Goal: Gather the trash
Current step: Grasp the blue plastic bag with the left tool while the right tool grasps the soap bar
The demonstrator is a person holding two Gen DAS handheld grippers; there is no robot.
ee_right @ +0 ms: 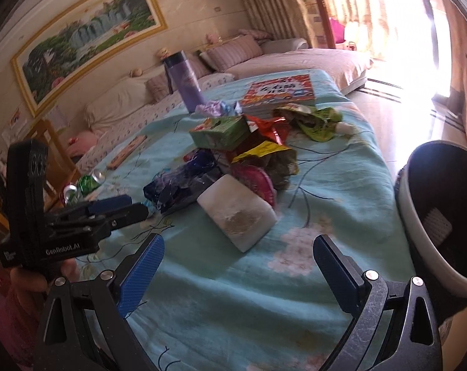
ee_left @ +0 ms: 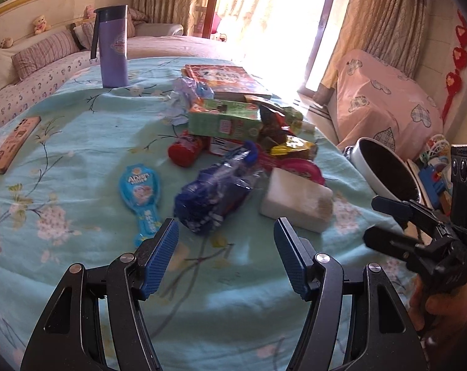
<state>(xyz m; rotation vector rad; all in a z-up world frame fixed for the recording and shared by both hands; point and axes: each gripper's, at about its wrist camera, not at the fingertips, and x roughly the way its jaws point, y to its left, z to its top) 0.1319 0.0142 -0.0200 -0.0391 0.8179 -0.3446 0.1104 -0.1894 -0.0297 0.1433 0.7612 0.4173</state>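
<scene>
A heap of trash lies on the light blue flowered cloth (ee_left: 88, 142): a crumpled blue plastic wrapper (ee_left: 214, 194), a white block-shaped pack (ee_left: 296, 204), a green carton (ee_left: 224, 117), a red cup (ee_left: 185, 151) and several snack bags. My left gripper (ee_left: 225, 232) is open just short of the blue wrapper, with nothing between its pads. My right gripper (ee_right: 239, 247) is open wide in front of the white pack (ee_right: 238, 213), not touching it. A white bin with a dark inside (ee_right: 443, 216) stands at the right edge. Each gripper shows in the other's view: right gripper (ee_left: 372, 222), left gripper (ee_right: 137, 207).
A purple tumbler (ee_left: 114, 46) and a red book (ee_left: 227, 77) stand behind the heap. A blue paddle-shaped package (ee_left: 140, 188) and a wooden board (ee_left: 14, 145) lie to the left. Green cans (ee_right: 88, 182) sit at the cloth's left edge. Sofas and toys surround the table.
</scene>
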